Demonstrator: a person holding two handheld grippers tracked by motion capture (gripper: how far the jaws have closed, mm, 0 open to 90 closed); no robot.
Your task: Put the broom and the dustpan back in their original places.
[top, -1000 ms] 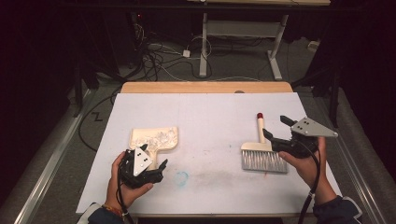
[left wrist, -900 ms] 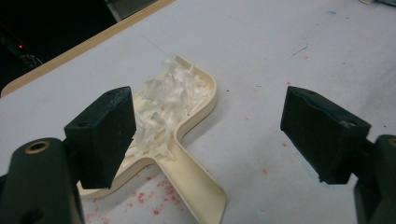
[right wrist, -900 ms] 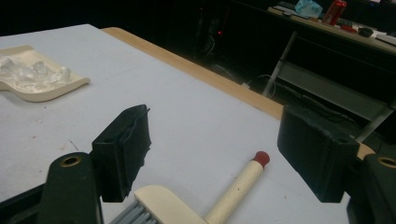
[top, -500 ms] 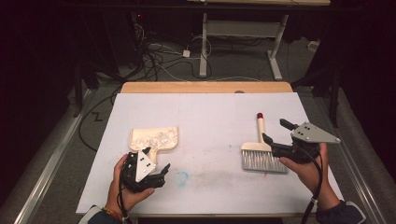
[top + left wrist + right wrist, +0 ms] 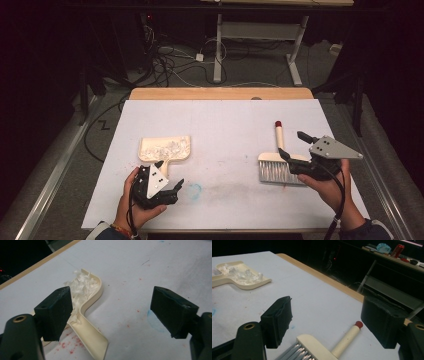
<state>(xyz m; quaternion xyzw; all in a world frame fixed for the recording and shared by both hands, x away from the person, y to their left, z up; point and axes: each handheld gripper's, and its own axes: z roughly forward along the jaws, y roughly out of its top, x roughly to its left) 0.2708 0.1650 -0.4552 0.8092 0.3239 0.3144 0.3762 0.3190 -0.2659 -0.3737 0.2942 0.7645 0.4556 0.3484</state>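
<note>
A cream dustpan (image 5: 165,149) holding white shreds (image 5: 82,286) lies left of centre on the white table. Its handle (image 5: 88,338) points toward my left gripper (image 5: 172,187), which sits just short of it, open, with nothing between its fingers. In the left gripper view the left gripper (image 5: 112,305) spans bare table to the right of the handle. A cream brush (image 5: 277,167) with grey bristles and a red-tipped handle (image 5: 348,337) lies on the right. My right gripper (image 5: 292,145) hovers open beside and over the brush. In the right gripper view the right gripper (image 5: 327,315) brackets the handle without touching it.
The white sheet carries a blue smudge (image 5: 194,189) and faint red specks near the front. A wooden edge (image 5: 220,93) runs along the table's far side. Beyond it are cables on the floor and a desk frame (image 5: 260,30). The dustpan (image 5: 242,277) shows far left in the right gripper view.
Both grippers have eased slightly back toward the near edge of the table. Dustpan and brush have stayed in place, and both pairs of jaws are still open.
</note>
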